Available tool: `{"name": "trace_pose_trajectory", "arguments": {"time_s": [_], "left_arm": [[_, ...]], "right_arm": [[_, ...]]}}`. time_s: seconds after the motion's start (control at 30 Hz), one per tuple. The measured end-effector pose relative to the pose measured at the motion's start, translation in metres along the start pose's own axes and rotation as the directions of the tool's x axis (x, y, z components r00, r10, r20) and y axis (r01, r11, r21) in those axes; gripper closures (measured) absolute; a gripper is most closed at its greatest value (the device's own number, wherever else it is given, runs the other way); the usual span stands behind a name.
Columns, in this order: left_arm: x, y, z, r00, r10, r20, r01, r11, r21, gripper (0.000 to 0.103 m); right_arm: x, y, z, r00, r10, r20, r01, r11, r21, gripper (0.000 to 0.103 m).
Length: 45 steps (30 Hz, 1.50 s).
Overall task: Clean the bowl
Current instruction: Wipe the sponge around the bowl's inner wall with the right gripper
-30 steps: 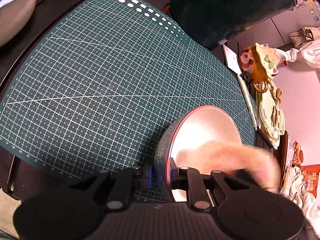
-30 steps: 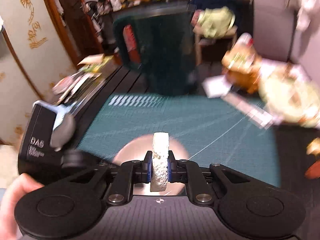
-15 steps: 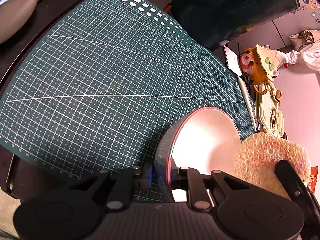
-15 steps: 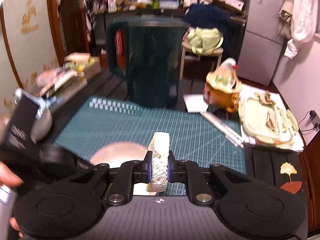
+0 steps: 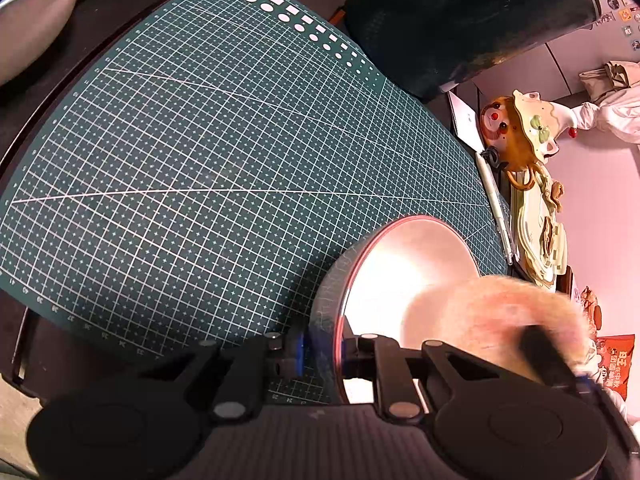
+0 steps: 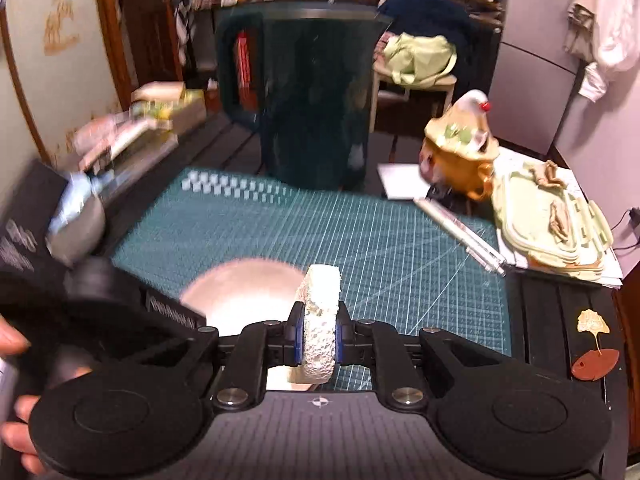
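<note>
The green cutting mat covers most of the dark table and carries a white grid. At the far edge of the mat stands a big dark jug with a handle on its left side. To the right, off the mat, there is an orange figurine pot and a stack of pale green lids, with a pen just beside the mat edge.

The bowl sits at the near right part of the mat (its inside looks pale and shiny). The left gripper is closed on the near rim of the bowl, one finger outside the wall and one inside. The right gripper is clamped on a white sponge, which stands on its edge between the pads. In the left wrist view the sponge is a blurred shape over the right side of the bowl.
</note>
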<state>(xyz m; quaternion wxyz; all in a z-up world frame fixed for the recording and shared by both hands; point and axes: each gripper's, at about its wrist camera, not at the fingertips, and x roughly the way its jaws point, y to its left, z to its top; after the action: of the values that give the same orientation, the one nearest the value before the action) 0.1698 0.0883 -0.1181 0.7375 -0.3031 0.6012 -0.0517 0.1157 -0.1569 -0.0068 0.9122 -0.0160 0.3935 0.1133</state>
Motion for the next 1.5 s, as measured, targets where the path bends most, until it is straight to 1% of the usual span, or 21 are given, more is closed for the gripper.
{"name": "trace_pose_trajectory", "arguments": {"time_s": [0.03, 0.1, 0.17, 0.23, 0.27, 0.3, 0.37, 0.47, 0.53, 0.63, 0.73, 0.77, 0.83, 0.97, 1.03, 1.1, 1.2, 1.4, 1.47, 1.5], "left_arm": [[0.000, 0.001, 0.001, 1.000, 0.000, 0.000, 0.000, 1.000, -0.001, 0.087], [0.001, 0.003, 0.002, 1.000, 0.000, 0.000, 0.000, 1.000, -0.001, 0.087], [0.002, 0.006, 0.003, 1.000, -0.001, -0.001, 0.001, 1.000, -0.002, 0.087], [0.004, 0.007, 0.004, 1.000, -0.001, -0.001, 0.001, 1.000, -0.002, 0.087], [0.005, 0.008, 0.004, 1.000, -0.001, -0.001, 0.001, 1.000, -0.002, 0.087], [0.006, 0.009, 0.004, 1.000, -0.001, -0.001, 0.001, 1.000, -0.002, 0.087], [0.006, 0.010, 0.003, 1.000, -0.002, -0.001, 0.002, 1.000, -0.003, 0.087], [0.005, 0.007, 0.002, 1.000, -0.001, 0.002, 0.001, 1.000, -0.005, 0.087], [0.006, 0.010, 0.004, 1.000, -0.003, 0.001, 0.003, 1.000, -0.006, 0.087], [0.007, 0.009, 0.004, 1.000, -0.003, 0.001, 0.003, 1.000, -0.007, 0.087], [0.006, 0.008, 0.003, 1.000, -0.003, 0.001, 0.003, 1.000, -0.004, 0.087], [0.006, 0.008, 0.003, 1.000, -0.003, 0.000, 0.003, 1.000, -0.004, 0.087], [0.006, 0.008, 0.003, 1.000, -0.004, 0.000, 0.004, 1.000, -0.006, 0.087], [0.001, 0.003, -0.002, 1.000, -0.004, 0.000, 0.004, 1.000, -0.008, 0.087], [0.000, 0.002, -0.002, 1.000, -0.004, 0.001, 0.004, 1.000, -0.008, 0.087], [0.000, 0.001, -0.002, 1.000, -0.004, 0.001, 0.004, 1.000, -0.006, 0.087], [0.000, 0.001, -0.003, 1.000, -0.003, 0.001, 0.003, 1.000, -0.006, 0.087], [0.001, 0.002, -0.002, 1.000, -0.004, 0.001, 0.004, 1.000, -0.008, 0.087], [0.000, 0.003, -0.002, 1.000, -0.002, 0.001, 0.002, 1.000, -0.008, 0.087], [0.001, 0.003, -0.002, 1.000, -0.002, 0.001, 0.002, 1.000, -0.008, 0.087]], "right_arm": [[-0.006, -0.002, 0.002, 1.000, -0.005, 0.018, 0.005, 1.000, 0.004, 0.090], [0.000, -0.007, 0.003, 0.996, 0.088, -0.010, -0.087, 0.994, 0.066, 0.090], [0.006, -0.012, 0.004, 0.983, 0.183, -0.033, -0.177, 0.976, 0.130, 0.090], [0.019, -0.009, -0.001, 0.970, 0.230, -0.078, -0.216, 0.964, 0.153, 0.090], [0.031, -0.003, -0.007, 0.967, 0.225, -0.121, -0.207, 0.967, 0.147, 0.090], [0.037, 0.001, -0.009, 0.969, 0.206, -0.137, -0.189, 0.974, 0.126, 0.090], [0.040, 0.011, -0.011, 0.985, 0.111, -0.130, -0.107, 0.994, 0.037, 0.090], [0.032, 0.020, -0.012, 0.997, -0.008, -0.083, 0.002, 0.997, -0.076, 0.090], [0.022, 0.019, -0.009, 0.998, -0.031, -0.056, 0.025, 0.995, -0.095, 0.090], [0.006, 0.009, -0.003, 0.999, -0.029, -0.014, 0.028, 0.997, -0.066, 0.090], [-0.004, -0.007, 0.005, 0.999, 0.036, -0.002, -0.036, 0.999, 0.015, 0.090], [-0.002, -0.009, 0.004, 0.997, 0.080, -0.018, -0.079, 0.996, 0.048, 0.090], [0.003, -0.014, 0.003, 0.985, 0.169, -0.045, -0.163, 0.980, 0.116, 0.090], [0.031, -0.004, -0.008, 0.966, 0.215, -0.143, -0.198, 0.972, 0.123, 0.090], [0.039, 0.002, -0.012, 0.974, 0.171, -0.148, -0.159, 0.983, 0.087, 0.090], [0.040, 0.006, -0.012, 0.983, 0.110, -0.148, -0.106, 0.994, 0.033, 0.090], [0.031, 0.005, -0.010, 0.992, 0.049, -0.114, -0.049, 0.999, -0.002, 0.090], [0.000, -0.022, 0.005, 0.994, 0.106, -0.037, -0.102, 0.990, 0.094, 0.090], [-0.003, -0.027, 0.007, 0.988, 0.151, -0.031, -0.146, 0.980, 0.133, 0.090], [-0.001, -0.026, 0.006, 0.983, 0.179, -0.042, -0.171, 0.974, 0.145, 0.090]]}}
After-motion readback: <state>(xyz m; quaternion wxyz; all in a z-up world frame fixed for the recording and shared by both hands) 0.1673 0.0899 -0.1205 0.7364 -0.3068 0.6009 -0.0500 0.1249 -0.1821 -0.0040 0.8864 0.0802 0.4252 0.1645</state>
